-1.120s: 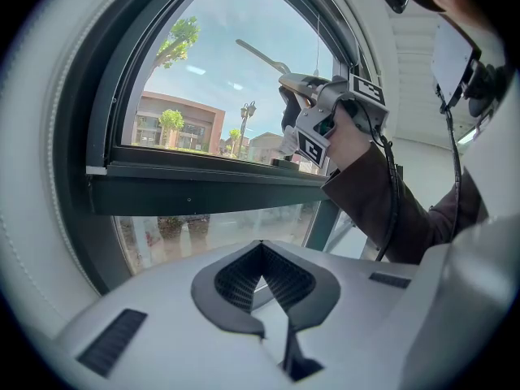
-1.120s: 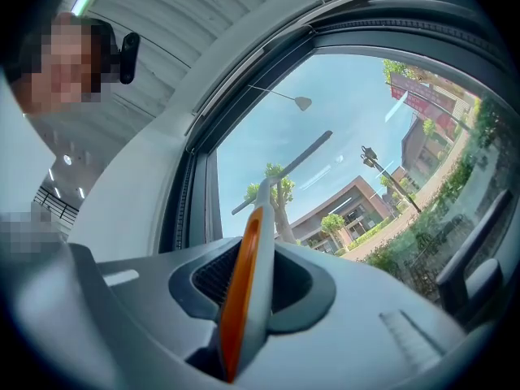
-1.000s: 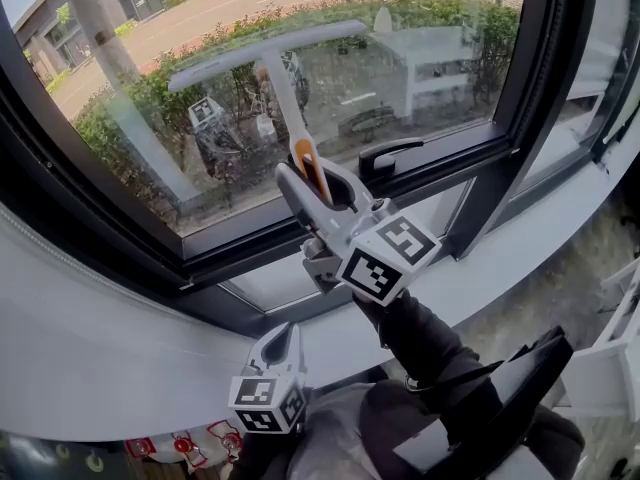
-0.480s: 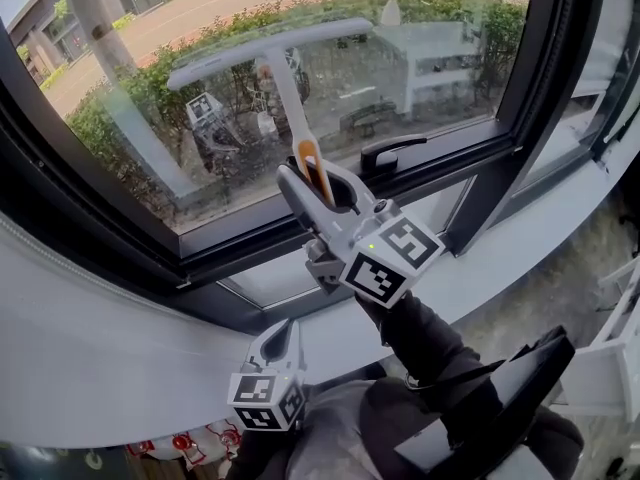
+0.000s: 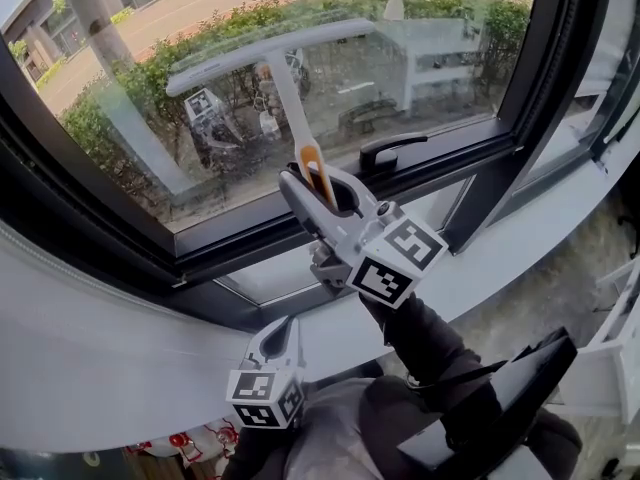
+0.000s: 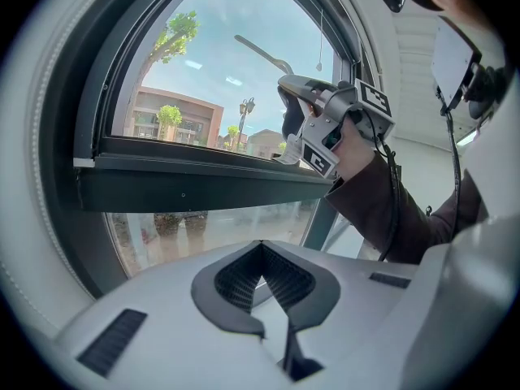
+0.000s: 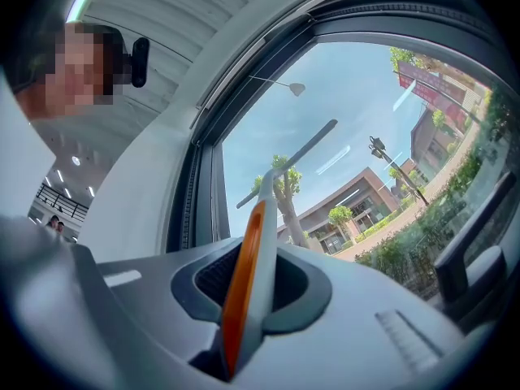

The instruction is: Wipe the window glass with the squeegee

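Observation:
The squeegee has a long grey blade [image 5: 265,53] lying flat against the window glass [image 5: 420,58], tilted up to the right. Its grey and orange handle [image 5: 312,173] runs down into my right gripper [image 5: 318,190], which is shut on it. Those jaws have just been closing with the handle between them. In the right gripper view the handle [image 7: 248,275] sits upright between the jaws and the blade [image 7: 288,162] shows against the sky. My left gripper [image 5: 283,336] hangs low by the sill, shut and holding nothing [image 6: 262,246]. From it I see the right gripper [image 6: 325,124] raised with the squeegee [image 6: 260,51].
A black window handle [image 5: 385,150] sits on the dark frame just right of the right gripper. The white sill [image 5: 100,368] curves below the frame. A vertical frame post [image 5: 500,138] stands at the right. A dark-sleeved arm [image 5: 430,348] carries the right gripper.
The squeegee and both grippers keep their places against the window; only the head view shifts slightly.

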Action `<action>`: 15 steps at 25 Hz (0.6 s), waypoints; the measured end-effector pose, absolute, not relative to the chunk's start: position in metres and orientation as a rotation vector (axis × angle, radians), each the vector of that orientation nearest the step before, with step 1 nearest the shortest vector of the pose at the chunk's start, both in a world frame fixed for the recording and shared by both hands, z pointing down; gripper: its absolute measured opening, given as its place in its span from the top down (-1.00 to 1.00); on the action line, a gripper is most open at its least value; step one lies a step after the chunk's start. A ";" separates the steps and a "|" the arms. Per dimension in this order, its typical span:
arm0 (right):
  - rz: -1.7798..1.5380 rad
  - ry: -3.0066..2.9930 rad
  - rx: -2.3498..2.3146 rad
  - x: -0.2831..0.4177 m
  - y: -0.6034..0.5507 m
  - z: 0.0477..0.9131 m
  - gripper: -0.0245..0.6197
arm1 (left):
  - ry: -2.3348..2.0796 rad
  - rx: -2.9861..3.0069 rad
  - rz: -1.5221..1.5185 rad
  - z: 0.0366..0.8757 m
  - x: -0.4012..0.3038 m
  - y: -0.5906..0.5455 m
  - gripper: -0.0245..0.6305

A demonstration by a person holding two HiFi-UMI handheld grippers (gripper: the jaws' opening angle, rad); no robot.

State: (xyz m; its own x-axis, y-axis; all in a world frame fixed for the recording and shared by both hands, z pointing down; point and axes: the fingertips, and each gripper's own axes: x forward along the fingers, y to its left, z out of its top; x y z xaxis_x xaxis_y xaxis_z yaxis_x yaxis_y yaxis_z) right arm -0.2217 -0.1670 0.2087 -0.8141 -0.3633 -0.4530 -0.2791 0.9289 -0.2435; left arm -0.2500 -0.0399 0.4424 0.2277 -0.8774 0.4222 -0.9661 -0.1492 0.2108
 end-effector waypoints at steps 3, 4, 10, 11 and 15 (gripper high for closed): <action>-0.227 2.586 -0.458 -0.222 -0.167 0.211 0.76 | -1.694 2.076 0.281 0.443 -0.251 -0.041 0.93; -0.228 2.588 -0.458 -0.222 -0.167 0.212 0.77 | -1.694 2.074 0.282 0.442 -0.250 -0.041 0.93; -0.249 2.593 -0.458 -0.222 -0.165 0.220 0.77 | -1.687 2.073 0.283 0.444 -0.250 -0.042 0.93; -0.252 2.594 -0.459 -0.222 -0.165 0.222 0.77 | -1.687 2.072 0.284 0.444 -0.250 -0.043 0.93; -0.261 2.601 -0.461 -0.223 -0.164 0.226 0.77 | -1.687 2.071 0.283 0.442 -0.249 -0.045 0.93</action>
